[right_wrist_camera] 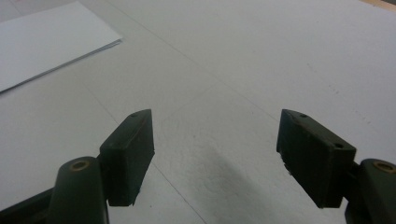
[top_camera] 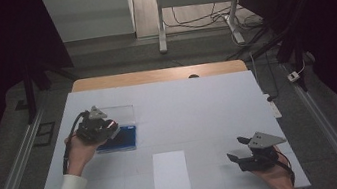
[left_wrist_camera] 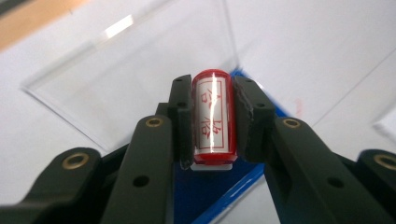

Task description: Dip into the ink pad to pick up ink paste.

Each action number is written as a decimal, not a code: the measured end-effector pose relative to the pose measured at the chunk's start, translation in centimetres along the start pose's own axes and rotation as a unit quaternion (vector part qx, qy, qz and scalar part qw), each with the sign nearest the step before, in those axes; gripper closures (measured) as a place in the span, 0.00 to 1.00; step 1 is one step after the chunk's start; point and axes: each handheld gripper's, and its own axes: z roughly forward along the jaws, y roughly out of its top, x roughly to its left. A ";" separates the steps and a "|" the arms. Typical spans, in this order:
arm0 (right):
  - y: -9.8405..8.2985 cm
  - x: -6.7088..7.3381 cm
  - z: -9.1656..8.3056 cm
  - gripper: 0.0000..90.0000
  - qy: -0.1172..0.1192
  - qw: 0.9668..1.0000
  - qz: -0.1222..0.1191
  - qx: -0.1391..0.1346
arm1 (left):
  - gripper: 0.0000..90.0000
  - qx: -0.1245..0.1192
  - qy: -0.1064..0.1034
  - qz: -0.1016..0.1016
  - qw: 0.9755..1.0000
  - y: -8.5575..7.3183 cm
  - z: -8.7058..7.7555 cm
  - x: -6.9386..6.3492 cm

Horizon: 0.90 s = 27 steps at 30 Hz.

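Observation:
A small red stamp point(left_wrist_camera: 212, 119) with a white label of red characters sits between the pads of my left gripper point(left_wrist_camera: 212, 116), which is shut on it. In the high view my left gripper point(top_camera: 108, 127) hovers over a blue tray point(top_camera: 122, 141) with a clear open lid point(top_camera: 120, 114) at the table's left. A white sheet of paper point(top_camera: 170, 175) lies flat near the front middle; its corner point(right_wrist_camera: 46, 42) appears at the upper left of the right gripper view. My right gripper point(top_camera: 238, 148) rests at the front right, open, with nothing between its fingers point(right_wrist_camera: 128, 149).
The work surface is a pale board point(top_camera: 198, 105) on a wooden table point(top_camera: 153, 75). Beyond the far edge stand a table's metal legs point(top_camera: 160, 20) and loose cables on the floor. Floor rails point(top_camera: 11, 173) run along both sides.

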 end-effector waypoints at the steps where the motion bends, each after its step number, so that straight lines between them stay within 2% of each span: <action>1: 0.0 0.0 0.0 0.30 0.001 1.000 0.000 -0.002 | 0.78 -0.004 -0.003 -0.001 1.000 0.1 -0.3 -0.1; 8: 0.1 0.1 0.0 0.30 0.000 1.000 -0.004 -0.001 | 0.78 -0.018 -0.012 -0.006 1.000 0.3 -1.2 0.0; 16: 0.0 0.1 0.0 0.30 0.001 1.000 -0.002 0.001 | 0.78 0.010 -0.009 -0.015 1.000 -0.5 0.2 0.7; 27: -0.1 0.0 0.1 0.30 0.002 1.000 -0.001 0.004 | 0.78 0.033 -0.010 -0.026 0.999 -1.4 2.0 1.2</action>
